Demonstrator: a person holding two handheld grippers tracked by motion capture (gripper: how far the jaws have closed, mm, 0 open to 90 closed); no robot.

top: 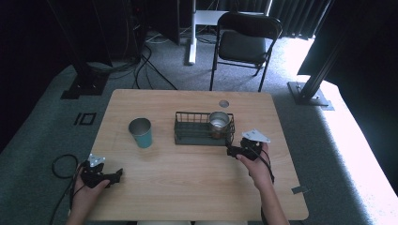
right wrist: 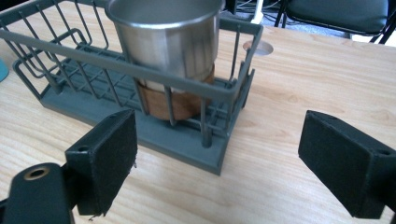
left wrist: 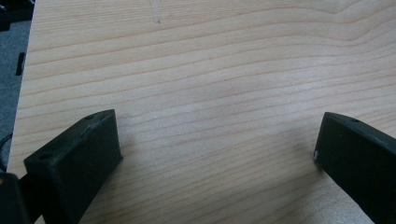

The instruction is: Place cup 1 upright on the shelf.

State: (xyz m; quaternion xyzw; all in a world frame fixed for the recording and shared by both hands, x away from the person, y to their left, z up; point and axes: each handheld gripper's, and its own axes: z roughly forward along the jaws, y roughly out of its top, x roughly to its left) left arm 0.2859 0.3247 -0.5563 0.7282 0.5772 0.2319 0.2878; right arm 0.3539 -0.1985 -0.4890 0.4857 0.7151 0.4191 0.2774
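Wooden table [top: 187,187], steel cup [right wrist: 168,46] upright in wire basket [right wrist: 70,60], just ahead of right gripper [right wrist: 217,154], jaws spread, left gripper [left wrist: 217,154] spread over bare wood.

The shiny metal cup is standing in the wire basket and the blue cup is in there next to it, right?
Not quite. The shiny metal cup does stand in the wire basket, but the blue cup stands outside it, on the table to the basket's left. The high view shows this.
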